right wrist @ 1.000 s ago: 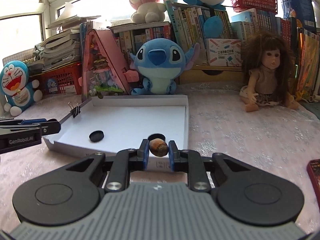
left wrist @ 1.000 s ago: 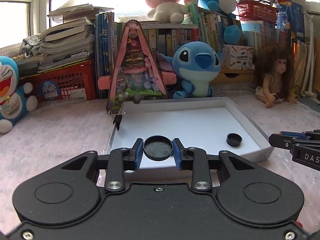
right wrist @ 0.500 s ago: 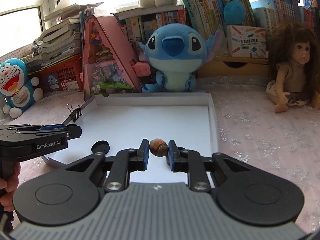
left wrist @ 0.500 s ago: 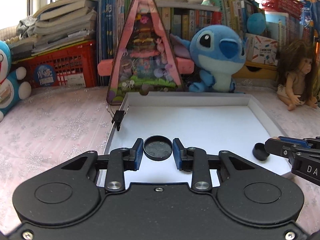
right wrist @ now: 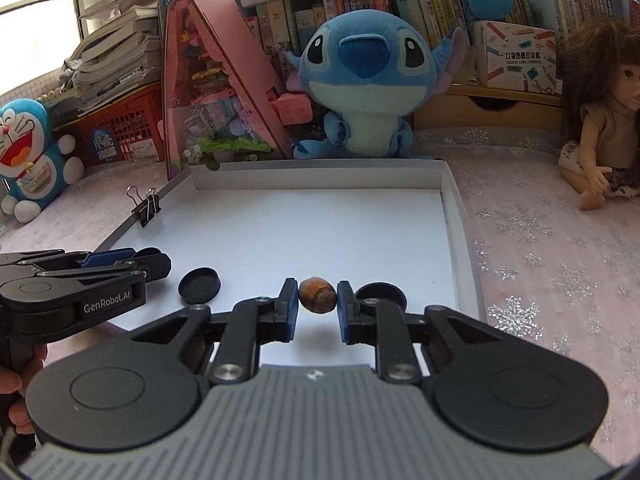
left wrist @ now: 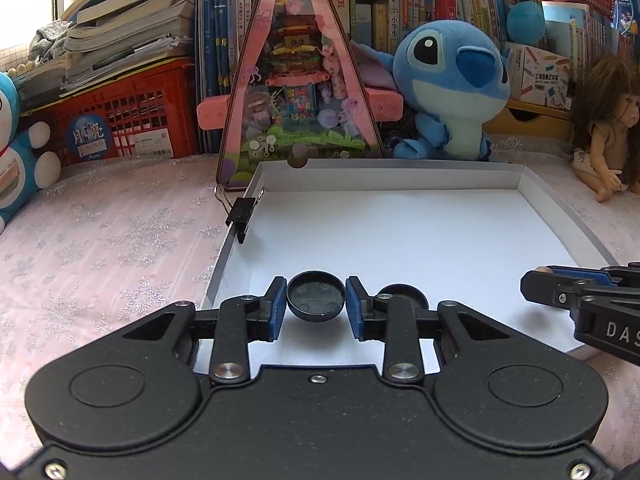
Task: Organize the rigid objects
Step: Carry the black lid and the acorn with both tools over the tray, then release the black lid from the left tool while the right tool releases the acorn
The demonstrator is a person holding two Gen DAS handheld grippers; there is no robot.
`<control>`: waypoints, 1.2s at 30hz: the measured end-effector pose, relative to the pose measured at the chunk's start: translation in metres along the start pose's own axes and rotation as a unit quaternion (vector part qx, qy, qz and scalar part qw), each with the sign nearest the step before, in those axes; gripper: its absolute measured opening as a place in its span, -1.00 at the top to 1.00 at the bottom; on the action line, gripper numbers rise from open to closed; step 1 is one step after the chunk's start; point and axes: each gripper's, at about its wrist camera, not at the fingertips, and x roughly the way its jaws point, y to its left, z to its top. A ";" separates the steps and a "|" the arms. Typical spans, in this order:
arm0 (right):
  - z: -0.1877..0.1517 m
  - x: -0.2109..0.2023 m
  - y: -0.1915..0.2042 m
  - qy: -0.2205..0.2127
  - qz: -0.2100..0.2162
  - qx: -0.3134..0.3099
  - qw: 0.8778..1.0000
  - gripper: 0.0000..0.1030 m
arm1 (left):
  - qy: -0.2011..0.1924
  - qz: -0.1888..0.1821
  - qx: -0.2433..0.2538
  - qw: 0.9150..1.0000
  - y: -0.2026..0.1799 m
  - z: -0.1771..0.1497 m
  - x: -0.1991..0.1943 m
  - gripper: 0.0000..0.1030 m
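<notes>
Left wrist view: the left gripper [left wrist: 316, 300] is clamped on a black cap [left wrist: 316, 295] over the white tray [left wrist: 400, 236] — lower it flat before letting go.

Right wrist view: the right gripper [right wrist: 318, 302] pinches a brown nut [right wrist: 317, 294] above the tray's near edge, between two caps [right wrist: 199, 285] — set it down gently so it cannot roll.

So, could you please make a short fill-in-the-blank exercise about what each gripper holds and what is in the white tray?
1. The left gripper holds a round black ____ between its blue pads.
2. The right gripper holds a small brown ____.
3. A black binder ____ is fastened to the left wall of the white tray.
4. The big plush toy sitting behind the tray is mainly ____ in colour.

Missing words: cap; nut; clip; blue
</notes>
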 end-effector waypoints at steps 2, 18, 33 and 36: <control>-0.001 0.004 0.001 0.003 -0.005 -0.006 1.000 0.52 | 0.004 0.002 -0.001 1.000 -0.001 -0.001 0.003 0.42; -0.004 0.016 0.009 0.008 -0.028 -0.050 0.998 0.53 | -0.001 0.005 0.008 1.000 -0.005 -0.004 0.012 0.42; 0.003 -0.005 0.016 -0.014 -0.018 -0.067 0.997 0.03 | -0.018 0.015 0.019 1.000 -0.009 0.004 -0.012 0.17; 0.003 -0.014 0.017 -0.021 -0.017 -0.072 0.997 -0.09 | -0.026 0.009 0.024 0.999 -0.009 0.007 -0.024 0.08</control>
